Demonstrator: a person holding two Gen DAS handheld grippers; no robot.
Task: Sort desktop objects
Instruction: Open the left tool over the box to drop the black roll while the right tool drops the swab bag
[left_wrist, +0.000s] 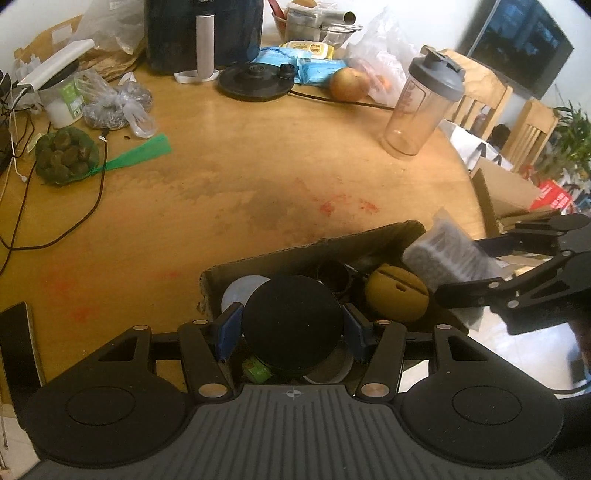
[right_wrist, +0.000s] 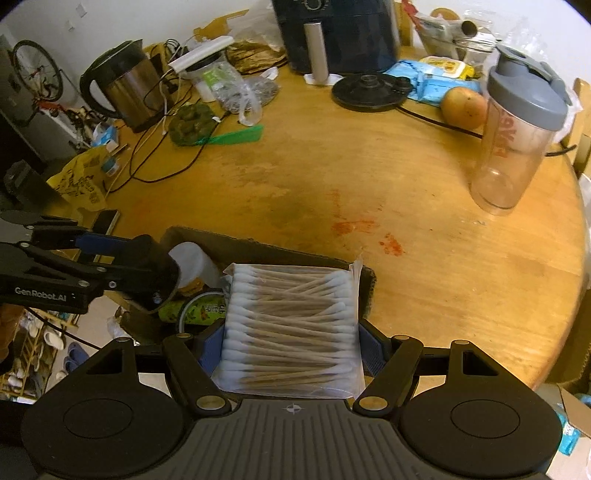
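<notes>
My left gripper (left_wrist: 291, 326) is shut on a round black puck-shaped object (left_wrist: 291, 321) and holds it over an open cardboard box (left_wrist: 314, 245) at the table's near edge. The box holds a white lid (left_wrist: 240, 291), an olive round object (left_wrist: 397, 295), a dark cup and a small green item (left_wrist: 255, 369). My right gripper (right_wrist: 291, 341) is shut on a clear bag of cotton swabs (right_wrist: 291, 325) and holds it over the same box (right_wrist: 258, 245). The bag also shows in the left wrist view (left_wrist: 445, 254), and the left gripper with the black object shows in the right wrist view (right_wrist: 155, 273).
On the round wooden table (left_wrist: 240, 184) stand a clear shaker bottle (left_wrist: 421, 107), an onion (left_wrist: 347, 83), a black kettle base (left_wrist: 255, 79), a dark air fryer (left_wrist: 203, 33), a green net bag (left_wrist: 66, 155), cables and plastic bags. A steel kettle (right_wrist: 125, 85) stands far left. A phone (left_wrist: 18, 347) lies near left.
</notes>
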